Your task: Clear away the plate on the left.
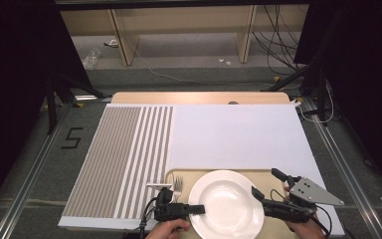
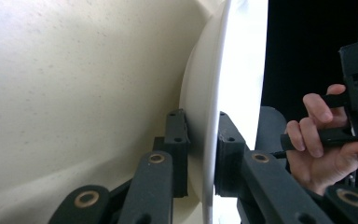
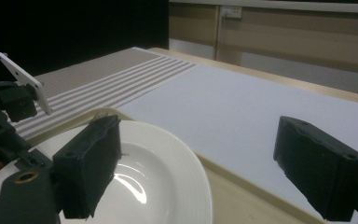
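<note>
Pinching the white plate's (image 1: 227, 204) rim, left tool (image 1: 199, 209) has its grip made; right tool (image 1: 267, 185) waits spread, lift undone.

White plate (image 1: 227, 203), 6 o'clock on table.
Round, deep, glossy; its 9 o'clock rim sits between black jaws.

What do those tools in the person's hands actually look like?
Both are black. The left gripper has two blocky jaws on linkage arms with brass-coloured pivot rings, and a black cable trailing back. The right gripper matches it, with a grey three-cornered plate on top. No sleeves show.
</note>
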`<state>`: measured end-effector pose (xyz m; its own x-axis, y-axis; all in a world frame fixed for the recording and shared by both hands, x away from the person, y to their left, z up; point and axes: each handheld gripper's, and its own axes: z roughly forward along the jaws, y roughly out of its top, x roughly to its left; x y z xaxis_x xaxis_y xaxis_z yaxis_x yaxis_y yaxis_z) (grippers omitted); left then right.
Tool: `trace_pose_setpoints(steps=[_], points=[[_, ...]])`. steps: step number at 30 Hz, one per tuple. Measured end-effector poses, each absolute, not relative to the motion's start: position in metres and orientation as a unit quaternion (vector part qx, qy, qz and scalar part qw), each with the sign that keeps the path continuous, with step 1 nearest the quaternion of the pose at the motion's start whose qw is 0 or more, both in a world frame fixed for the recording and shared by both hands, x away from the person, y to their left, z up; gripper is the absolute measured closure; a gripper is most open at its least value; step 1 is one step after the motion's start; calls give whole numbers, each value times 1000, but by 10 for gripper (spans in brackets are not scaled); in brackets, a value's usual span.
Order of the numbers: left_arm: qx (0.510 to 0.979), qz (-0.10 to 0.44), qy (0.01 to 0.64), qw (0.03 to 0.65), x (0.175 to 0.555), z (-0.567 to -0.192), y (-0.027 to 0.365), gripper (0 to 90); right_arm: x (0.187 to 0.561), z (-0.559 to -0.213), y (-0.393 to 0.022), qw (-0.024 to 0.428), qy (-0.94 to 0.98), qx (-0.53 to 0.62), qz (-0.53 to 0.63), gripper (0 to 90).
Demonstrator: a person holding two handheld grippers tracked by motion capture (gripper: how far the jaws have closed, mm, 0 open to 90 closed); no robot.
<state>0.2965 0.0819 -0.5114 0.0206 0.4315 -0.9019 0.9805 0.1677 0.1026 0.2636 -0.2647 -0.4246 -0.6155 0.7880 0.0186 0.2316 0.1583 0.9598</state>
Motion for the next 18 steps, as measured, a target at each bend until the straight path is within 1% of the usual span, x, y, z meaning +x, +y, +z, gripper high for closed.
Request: trace_pose_setpoints(steps=[5, 11, 13, 18], points=[[558, -329, 628, 431, 298, -517, 81, 782, 263, -424, -265, 256, 716, 355, 543, 157], [565, -321, 628, 428, 298, -518, 81, 780, 263, -424, -265, 256, 716, 355, 543, 156], [576, -311, 624, 427, 297, -516, 81, 776, 263, -424, -265, 256, 716, 355, 543, 157], [583, -304, 614, 436, 299, -513, 84, 727, 263, -424, -265, 256, 716, 355, 543, 156]])
